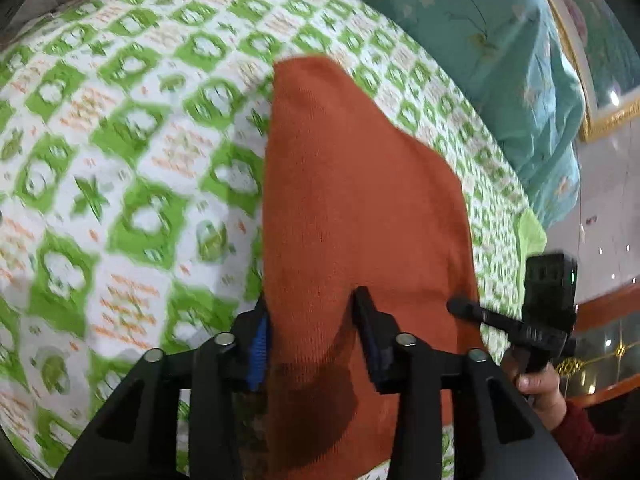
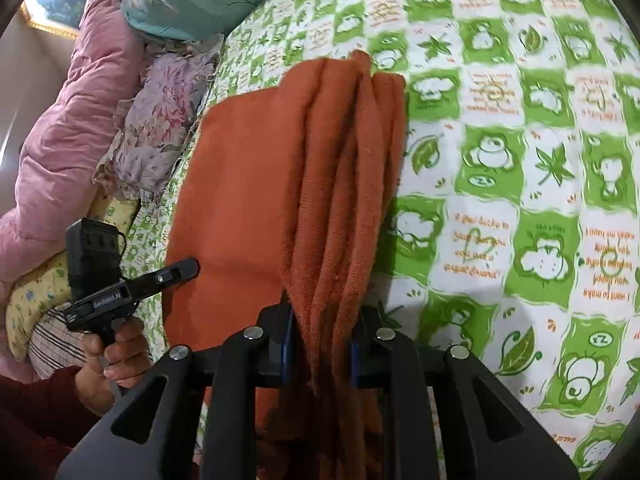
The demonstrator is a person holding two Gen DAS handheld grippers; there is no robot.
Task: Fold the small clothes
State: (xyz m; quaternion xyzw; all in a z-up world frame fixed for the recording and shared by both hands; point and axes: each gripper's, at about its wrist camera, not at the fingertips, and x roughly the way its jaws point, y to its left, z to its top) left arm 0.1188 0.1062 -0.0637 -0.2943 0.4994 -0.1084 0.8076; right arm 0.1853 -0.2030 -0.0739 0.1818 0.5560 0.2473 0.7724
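Observation:
An orange knitted garment lies on a green-and-white patterned bedsheet. My left gripper has its two fingers on either side of the garment's near edge and is shut on it. My right gripper is shut on a bunched, pleated part of the same garment, which hangs in folds from its fingers, with a flat part to the left. The right gripper also shows in the left wrist view at the garment's right edge. The left gripper shows in the right wrist view at the garment's left edge.
A teal quilt lies at the far side of the bed. A pink quilt, a floral cloth and a yellow pillow are piled at the left in the right wrist view. The bedsheet stretches right.

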